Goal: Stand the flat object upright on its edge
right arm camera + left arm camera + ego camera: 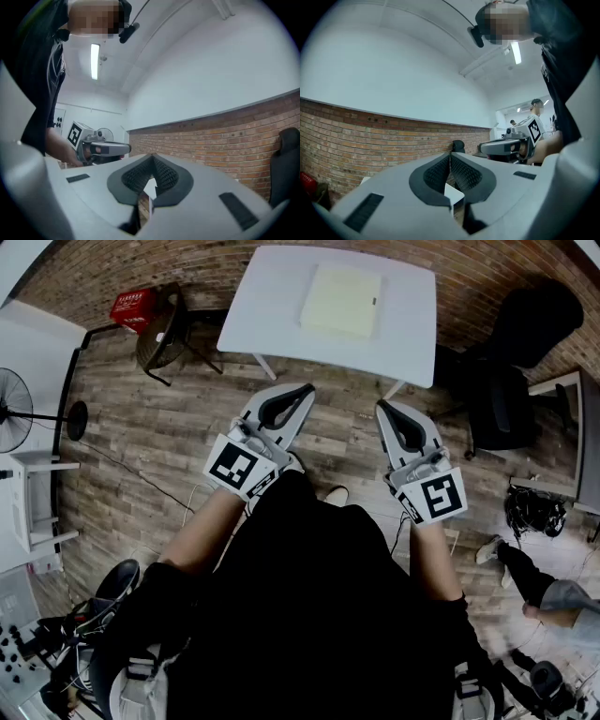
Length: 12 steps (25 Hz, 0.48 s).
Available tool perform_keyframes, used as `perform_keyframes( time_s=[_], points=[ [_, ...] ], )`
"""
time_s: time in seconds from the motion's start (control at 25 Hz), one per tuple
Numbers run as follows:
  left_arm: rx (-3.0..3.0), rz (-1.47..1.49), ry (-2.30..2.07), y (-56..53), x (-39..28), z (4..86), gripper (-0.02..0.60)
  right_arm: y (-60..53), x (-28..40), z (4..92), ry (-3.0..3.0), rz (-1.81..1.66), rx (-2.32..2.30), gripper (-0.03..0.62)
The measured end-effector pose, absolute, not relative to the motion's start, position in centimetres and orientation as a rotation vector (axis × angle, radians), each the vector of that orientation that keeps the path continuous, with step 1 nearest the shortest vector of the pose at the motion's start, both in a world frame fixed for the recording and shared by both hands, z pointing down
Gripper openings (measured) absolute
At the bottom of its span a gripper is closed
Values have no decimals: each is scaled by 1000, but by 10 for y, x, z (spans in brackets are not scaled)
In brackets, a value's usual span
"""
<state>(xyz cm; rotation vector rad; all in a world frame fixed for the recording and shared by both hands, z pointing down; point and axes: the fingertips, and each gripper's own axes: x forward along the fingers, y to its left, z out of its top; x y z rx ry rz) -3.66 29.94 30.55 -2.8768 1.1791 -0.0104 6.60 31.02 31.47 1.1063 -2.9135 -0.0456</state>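
Pad [341,301], pale yellow, rectangular, perhaps foam, flat on white table [267,315].

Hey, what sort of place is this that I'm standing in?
Probably an indoor office or lab workspace: a brick wall, a wood-plank floor, a white table, a black office chair and a standing fan.

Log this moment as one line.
phase: not started | left gripper: shut, empty | right gripper: shut, empty | pale yellow flat object: lying flat on white table, untouched
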Motion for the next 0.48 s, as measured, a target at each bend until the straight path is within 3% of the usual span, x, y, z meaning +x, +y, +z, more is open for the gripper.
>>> perform_keyframes(
  time_s=[0.48],
  points=[
    [-2901,51,1247,322,-54,307,21,326,69,305,-2949,-51,1143,5]
  ],
)
